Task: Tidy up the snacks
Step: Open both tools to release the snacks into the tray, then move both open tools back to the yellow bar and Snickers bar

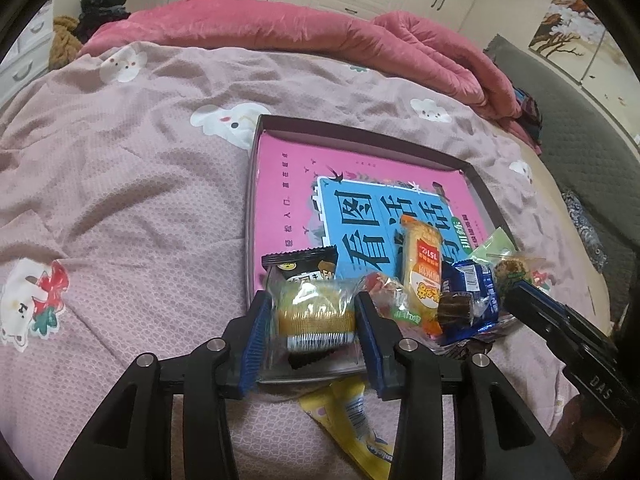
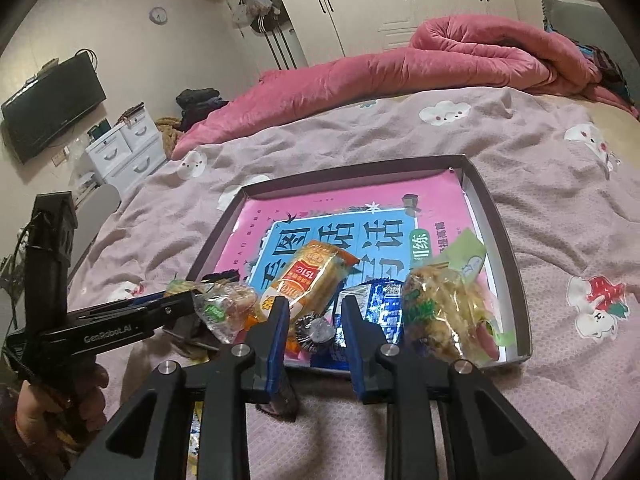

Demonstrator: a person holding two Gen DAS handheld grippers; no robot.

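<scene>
A shallow dark-rimmed tray point(image 1: 360, 132) point(image 2: 340, 172) lies on the bed with a pink and blue book point(image 1: 288, 184) in it. My left gripper point(image 1: 314, 320) is shut on a clear-wrapped yellow cake point(image 1: 316, 316) at the tray's near corner, and its pads touch the wrapper on both sides. Beside the cake lie a black packet point(image 1: 308, 264), an orange cracker pack point(image 1: 422, 264) point(image 2: 308, 276), a blue packet point(image 1: 476, 284) point(image 2: 388, 304) and a bag of fried snacks point(image 2: 444, 312). My right gripper point(image 2: 315, 304) stands narrowly open above a small dark sweet point(image 2: 316, 330), without touching it.
A yellow packet point(image 1: 352, 420) lies on the pink sheet outside the tray's near edge. A red quilt point(image 2: 440, 52) is bunched along the far side of the bed. White drawers point(image 2: 124, 148) stand at the left. A hand point(image 2: 60, 400) holds the left gripper's handle.
</scene>
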